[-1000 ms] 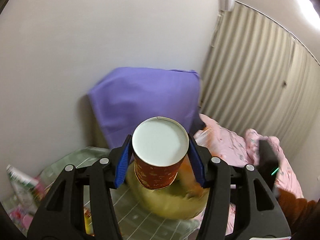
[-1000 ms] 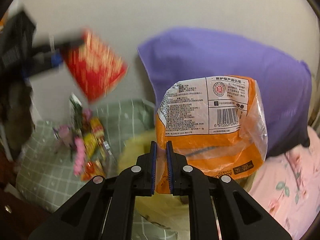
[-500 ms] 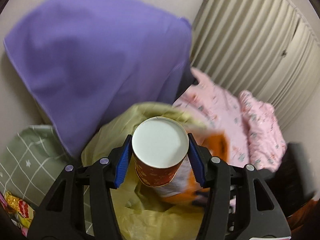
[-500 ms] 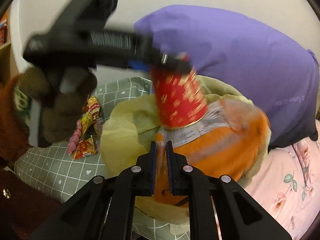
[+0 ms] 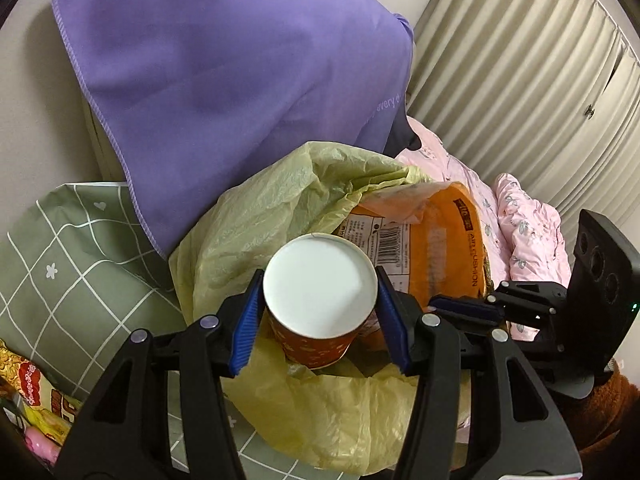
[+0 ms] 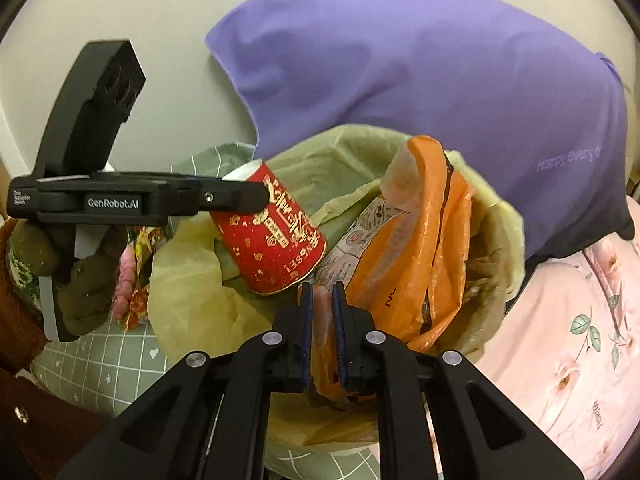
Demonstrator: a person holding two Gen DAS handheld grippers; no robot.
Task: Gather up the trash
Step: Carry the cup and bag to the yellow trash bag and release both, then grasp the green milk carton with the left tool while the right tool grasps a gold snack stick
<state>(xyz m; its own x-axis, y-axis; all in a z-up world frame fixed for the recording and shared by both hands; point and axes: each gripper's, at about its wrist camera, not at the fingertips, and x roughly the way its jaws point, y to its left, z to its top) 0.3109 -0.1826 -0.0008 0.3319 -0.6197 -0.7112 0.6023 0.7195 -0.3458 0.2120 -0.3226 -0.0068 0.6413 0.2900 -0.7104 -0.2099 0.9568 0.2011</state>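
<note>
Over the bag: yellow-green plastic trash bag (image 5: 280,208), mouth open.
Left tool (image 5: 320,320): clamped on red paper cup (image 5: 320,292), above the bag's mouth.
Right tool (image 6: 320,320): pinching orange plastic snack packet (image 6: 420,264), lying inside the bag.
Behind bag: purple cloth (image 6: 420,80).

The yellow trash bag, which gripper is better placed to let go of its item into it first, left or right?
Probably right. The right gripper has the orange wrapper already lying inside the yellow trash bag. The left gripper holds the red paper cup tilted above the bag's opening.
</note>
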